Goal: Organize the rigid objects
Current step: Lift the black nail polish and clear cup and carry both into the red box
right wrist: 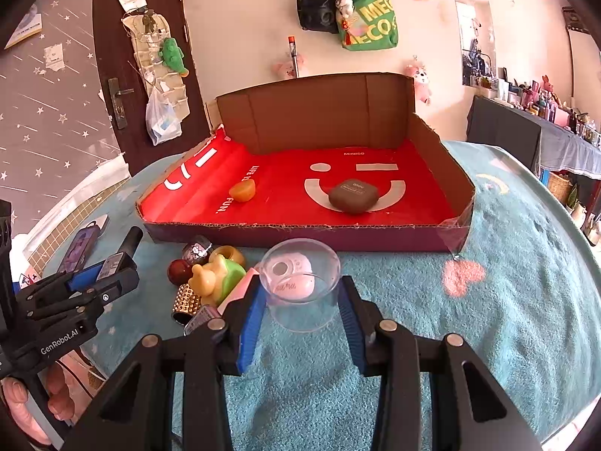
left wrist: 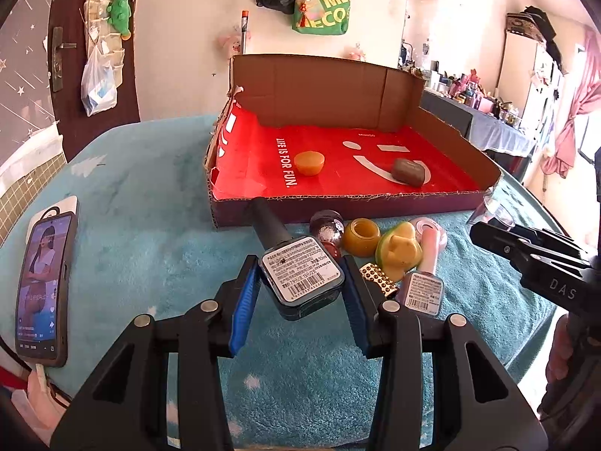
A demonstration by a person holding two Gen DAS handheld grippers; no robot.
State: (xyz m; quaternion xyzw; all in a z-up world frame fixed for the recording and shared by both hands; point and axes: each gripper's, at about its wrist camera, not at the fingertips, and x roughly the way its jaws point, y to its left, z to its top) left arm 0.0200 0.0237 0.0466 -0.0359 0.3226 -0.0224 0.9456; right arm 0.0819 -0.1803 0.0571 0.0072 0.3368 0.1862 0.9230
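My left gripper (left wrist: 300,282) is shut on a dark blue nail polish bottle (left wrist: 300,274) with a black cap, held above the teal blanket in front of the box. My right gripper (right wrist: 302,300) is shut on a clear plastic cup (right wrist: 300,282), held just before the box's front wall. The cardboard box (right wrist: 300,231) has a red lining and holds an orange cup-shaped piece (right wrist: 242,189) and a brown case (right wrist: 353,195). On the blanket lie a yellow duck on green (left wrist: 400,251), an amber ring (left wrist: 362,236), a pink nail polish bottle (left wrist: 426,274) and a studded gold piece (left wrist: 377,276).
A phone (left wrist: 43,285) with a lit screen lies at the left on the teal blanket (right wrist: 507,300). A dark glittery ball (left wrist: 328,223) and a pink round case (left wrist: 422,223) lie by the box front. A door, wall bags and a cluttered shelf stand behind.
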